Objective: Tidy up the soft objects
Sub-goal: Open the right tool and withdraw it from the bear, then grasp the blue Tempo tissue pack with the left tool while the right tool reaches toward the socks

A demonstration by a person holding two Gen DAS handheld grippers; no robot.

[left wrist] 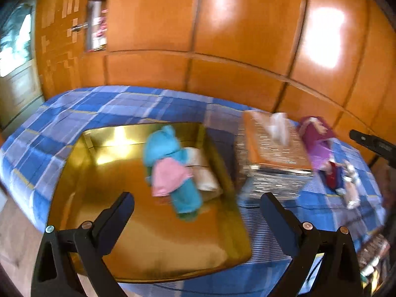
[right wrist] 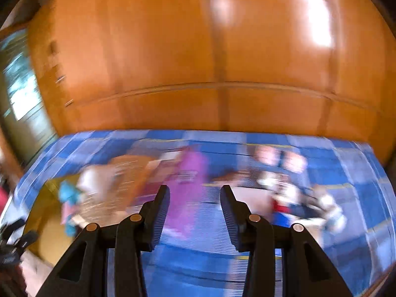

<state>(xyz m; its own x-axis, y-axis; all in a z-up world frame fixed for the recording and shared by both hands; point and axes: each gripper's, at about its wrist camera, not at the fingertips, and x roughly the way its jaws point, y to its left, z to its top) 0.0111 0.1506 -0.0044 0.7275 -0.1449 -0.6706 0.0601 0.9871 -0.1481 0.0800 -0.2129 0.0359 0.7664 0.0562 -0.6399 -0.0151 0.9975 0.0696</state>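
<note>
A gold tray [left wrist: 148, 235] lies on the blue checked bedcover [left wrist: 99, 109]. In it a teal plush toy [left wrist: 160, 146] with a pink cloth [left wrist: 168, 175] rests against a rolled beige cloth [left wrist: 205, 175]. My left gripper [left wrist: 196, 195] hovers over the tray's near side, open and empty. To the right lie a purple soft item [left wrist: 316, 143] and a small red, blue and white doll [left wrist: 346, 178]. My right gripper [right wrist: 195, 188] is open with nothing between its fingers. It points at the purple item [right wrist: 190, 173], with the doll [right wrist: 297, 198] to its right. This view is blurred.
A tissue box [left wrist: 272, 148] with an orange top and silver sides stands between the tray and the purple item. A glossy wooden wardrobe [left wrist: 222, 49] runs along the far side of the bed. A window [left wrist: 14, 42] is at the left, and the floor shows at the lower left.
</note>
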